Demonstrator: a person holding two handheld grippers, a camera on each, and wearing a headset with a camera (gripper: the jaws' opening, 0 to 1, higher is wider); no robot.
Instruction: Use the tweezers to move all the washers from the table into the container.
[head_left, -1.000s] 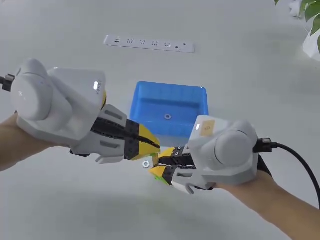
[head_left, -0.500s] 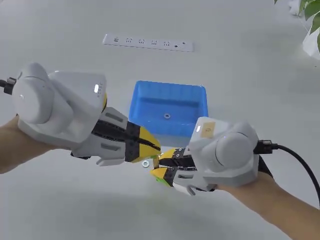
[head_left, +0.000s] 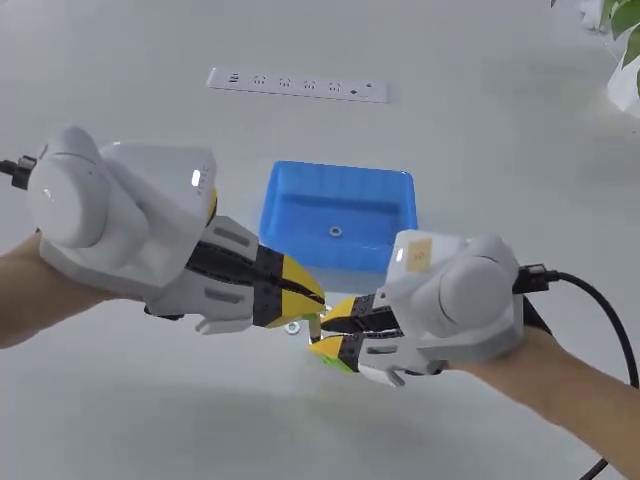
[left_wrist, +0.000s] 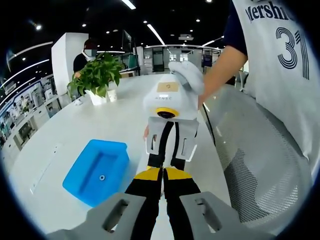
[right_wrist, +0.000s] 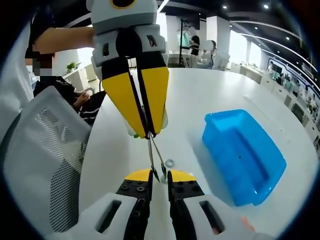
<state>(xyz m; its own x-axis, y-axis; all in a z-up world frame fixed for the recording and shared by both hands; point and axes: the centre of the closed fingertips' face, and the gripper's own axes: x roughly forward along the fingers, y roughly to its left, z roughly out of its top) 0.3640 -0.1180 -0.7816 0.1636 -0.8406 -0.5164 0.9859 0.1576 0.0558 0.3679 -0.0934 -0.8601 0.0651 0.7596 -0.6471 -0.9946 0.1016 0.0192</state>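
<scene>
Tweezers: thin steel tweezers (right_wrist: 151, 150), butt end clenched in left gripper (right_wrist: 145, 134), long axis running straight into right gripper (right_wrist: 160, 176).
Right gripper: jaws narrowed either side of tweezer points; pinching or merely flanking, cannot tell.
Washer: small silver ring washer (right_wrist: 170, 162), flat on white table (right_wrist: 200, 95), ungripped, just beside tweezer points on container side; right gripper nearer.
Container: blue rectangular plastic container (right_wrist: 216, 150), near, beyond both grippers; second washer (head_left: 335, 232) inside.
Views: blade-to-washer gap plain from right gripper view; blades too thin to tell from head view.

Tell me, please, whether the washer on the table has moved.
No; the washer stays just off the near left corner of the blue container.
</scene>
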